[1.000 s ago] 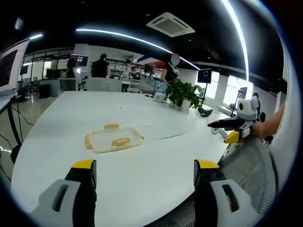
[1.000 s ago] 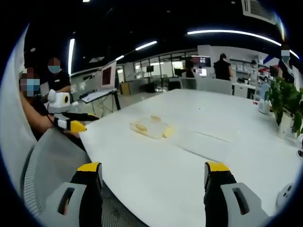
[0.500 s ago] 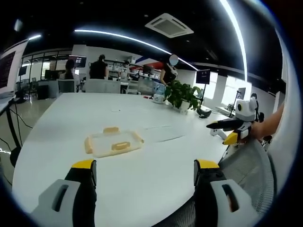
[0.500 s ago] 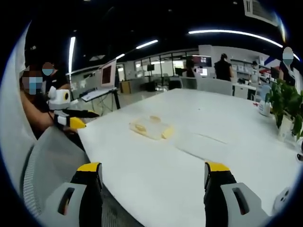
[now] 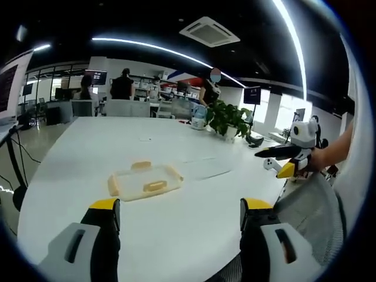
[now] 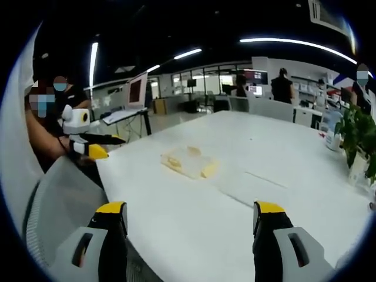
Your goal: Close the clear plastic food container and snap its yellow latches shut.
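Shifted slightly rightward and a touch lower in the left gripper view since a second ago, the food container (image 5: pixel 144 181), though camera motion may account for all of that; likewise sits a little lower at centre of the right gripper view (image 6: pixel 189 163). Lies flat on the white table (image 5: pixel 82 144), clear-bodied with yellow latches (image 5: pixel 155 186) on its sides, lid down as far as can be told; whether any latch is snapped cannot be told at this size.

Left gripper (image 5: pixel 179 218) at the bottom of its own view: yellow-tipped jaws spread wide, nothing between them, well short of the container. Seen again at the left of the right gripper view (image 6: pixel 97 147), over a grey mesh chair back (image 6: pixel 56 200), with a person's forearm behind.

Right gripper (image 6: pixel 191 218) at the bottom of its own view: jaws likewise far apart and empty, near the table edge. Seen too at the right of the left gripper view (image 5: pixel 283 161), held off the table's right edge.

Potted plant (image 5: pixel 229 117) on the far side of the table, upper right of centre; several people standing in the background office.
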A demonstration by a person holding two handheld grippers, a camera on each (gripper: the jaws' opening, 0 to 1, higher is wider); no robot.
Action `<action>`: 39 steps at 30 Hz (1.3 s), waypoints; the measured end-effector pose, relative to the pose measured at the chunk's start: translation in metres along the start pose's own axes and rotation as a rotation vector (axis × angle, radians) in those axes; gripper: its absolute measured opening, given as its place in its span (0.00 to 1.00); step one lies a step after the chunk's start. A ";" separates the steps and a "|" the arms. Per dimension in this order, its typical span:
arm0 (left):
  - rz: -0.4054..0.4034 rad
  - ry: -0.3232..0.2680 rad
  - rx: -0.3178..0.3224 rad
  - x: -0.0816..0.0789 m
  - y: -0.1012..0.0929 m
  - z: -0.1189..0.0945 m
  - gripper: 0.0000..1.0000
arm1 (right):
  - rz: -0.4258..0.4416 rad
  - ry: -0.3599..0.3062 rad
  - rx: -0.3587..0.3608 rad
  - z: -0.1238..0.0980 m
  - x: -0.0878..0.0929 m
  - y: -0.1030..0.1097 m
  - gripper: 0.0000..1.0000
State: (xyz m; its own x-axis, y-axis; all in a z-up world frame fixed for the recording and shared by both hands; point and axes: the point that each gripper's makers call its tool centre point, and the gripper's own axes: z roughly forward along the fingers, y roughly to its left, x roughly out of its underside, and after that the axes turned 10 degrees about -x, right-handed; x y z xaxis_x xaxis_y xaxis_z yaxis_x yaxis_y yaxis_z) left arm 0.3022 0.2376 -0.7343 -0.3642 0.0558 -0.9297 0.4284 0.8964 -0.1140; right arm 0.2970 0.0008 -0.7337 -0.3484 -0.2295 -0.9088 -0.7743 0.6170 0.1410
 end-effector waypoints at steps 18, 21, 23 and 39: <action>0.019 0.004 0.005 -0.004 0.014 0.013 0.85 | -0.018 0.023 -0.032 0.023 -0.008 -0.002 0.89; 0.023 0.009 0.008 -0.004 0.016 0.015 0.85 | -0.021 0.025 -0.034 0.025 -0.009 -0.003 0.88; 0.028 0.014 0.008 -0.003 0.018 0.017 0.85 | -0.022 0.027 -0.036 0.028 -0.009 -0.004 0.88; 0.056 0.024 0.031 -0.009 0.024 0.032 0.84 | -0.052 0.050 -0.060 0.049 -0.018 -0.014 0.87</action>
State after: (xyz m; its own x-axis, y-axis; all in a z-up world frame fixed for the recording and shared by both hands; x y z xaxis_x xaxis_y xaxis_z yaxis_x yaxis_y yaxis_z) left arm 0.3422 0.2445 -0.7398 -0.3584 0.1158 -0.9263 0.4734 0.8778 -0.0734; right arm 0.3400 0.0327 -0.7385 -0.3315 -0.2987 -0.8949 -0.8220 0.5569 0.1186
